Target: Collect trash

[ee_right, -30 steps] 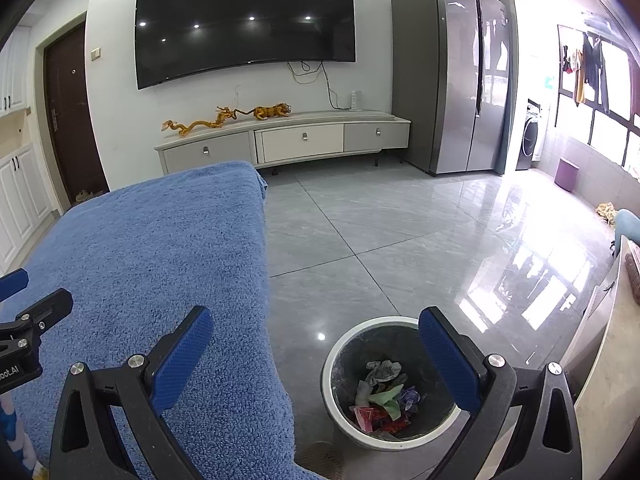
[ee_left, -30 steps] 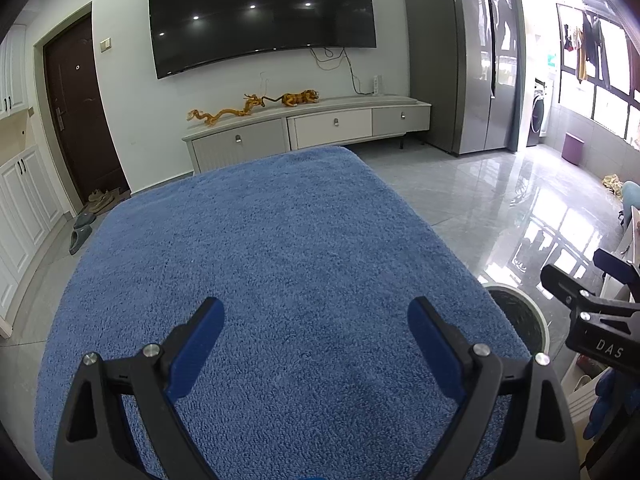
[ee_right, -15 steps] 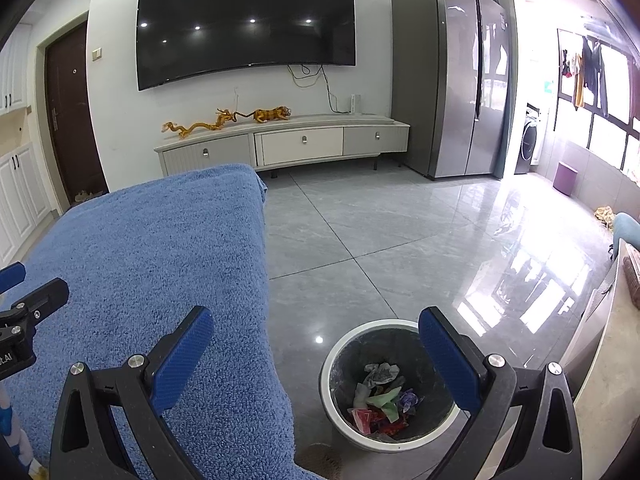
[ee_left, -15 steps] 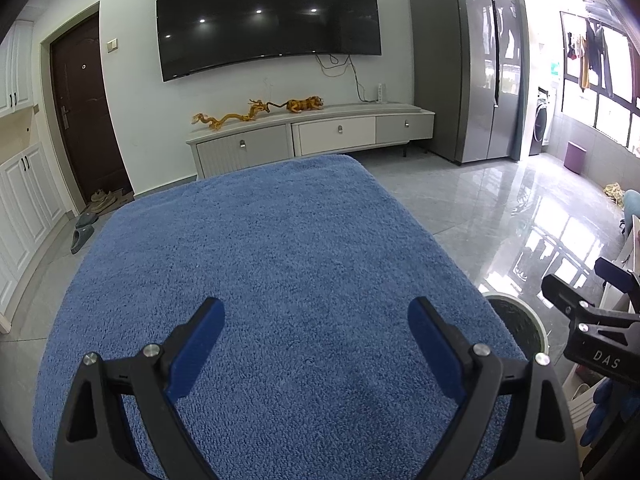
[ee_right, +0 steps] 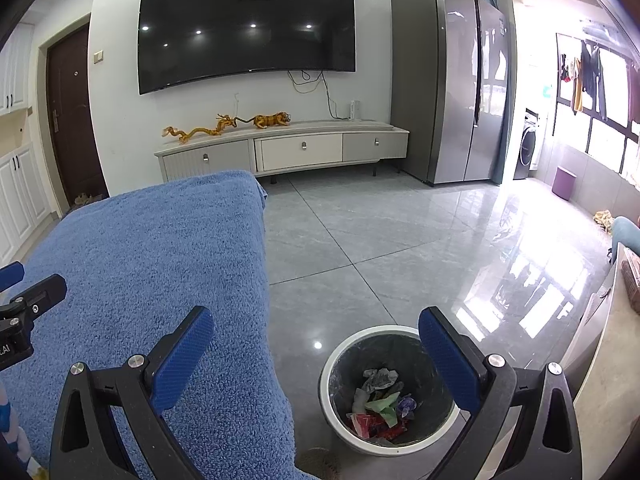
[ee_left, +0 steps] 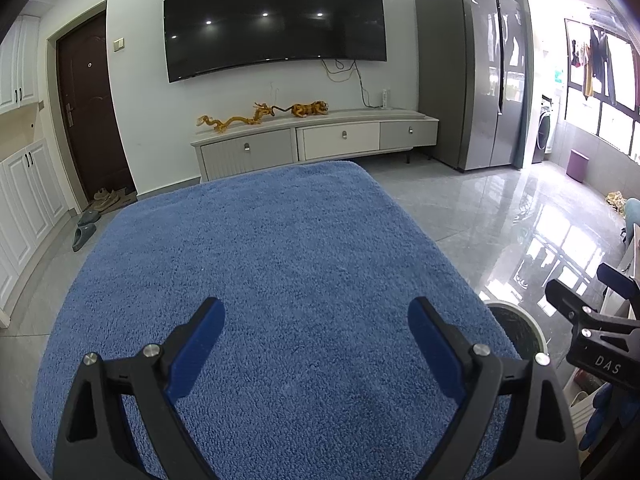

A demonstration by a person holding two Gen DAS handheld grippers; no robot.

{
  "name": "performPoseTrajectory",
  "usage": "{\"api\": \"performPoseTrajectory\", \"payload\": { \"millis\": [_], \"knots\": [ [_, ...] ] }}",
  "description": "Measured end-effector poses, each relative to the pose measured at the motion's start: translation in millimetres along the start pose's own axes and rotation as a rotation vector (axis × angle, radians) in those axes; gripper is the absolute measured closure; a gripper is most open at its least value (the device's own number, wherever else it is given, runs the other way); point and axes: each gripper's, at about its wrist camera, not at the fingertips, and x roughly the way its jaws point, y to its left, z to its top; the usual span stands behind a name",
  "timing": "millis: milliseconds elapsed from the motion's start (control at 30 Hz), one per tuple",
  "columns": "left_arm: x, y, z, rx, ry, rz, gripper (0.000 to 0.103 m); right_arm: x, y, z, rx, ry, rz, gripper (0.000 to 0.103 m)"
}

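Hand-held grippers, left (ee_left: 314, 344) and right (ee_right: 316, 352), wide apart (nothing held).

A thick, nubby blue terry cloth (ee_left: 280, 280) covers the counter, matt and rough beside the glossy grey floor tiles (ee_right: 420, 248), which mirror the window light. The fridge (ee_right: 452, 100) looks like brushed metal, the TV screen (ee_right: 248, 28) shiny black. Crumpled paper and shiny plastic wrappers (ee_right: 378, 404) fill the smooth white-rimmed bin (ee_right: 332, 360); the jaws carry ribbed blue pads (ee_right: 184, 364) on matt black plastic.
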Motion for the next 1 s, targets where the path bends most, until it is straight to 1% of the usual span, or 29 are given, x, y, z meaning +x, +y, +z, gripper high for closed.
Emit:
{"api": "performPoseTrajectory", "payload": {
  "millis": [367,1000],
  "knots": [
    [-1.9,-1.4,-0.7,0.002,-0.003,0.003,0.010,-0.5,0.4,0.9,0.002,-0.003,0.002,0.000],
    [3.0,1.8,1.8,-0.007,0.016,-0.005,0.010,0.1,1.0,0.9,0.001,-0.003,-0.004,0.000]
  ]
}}
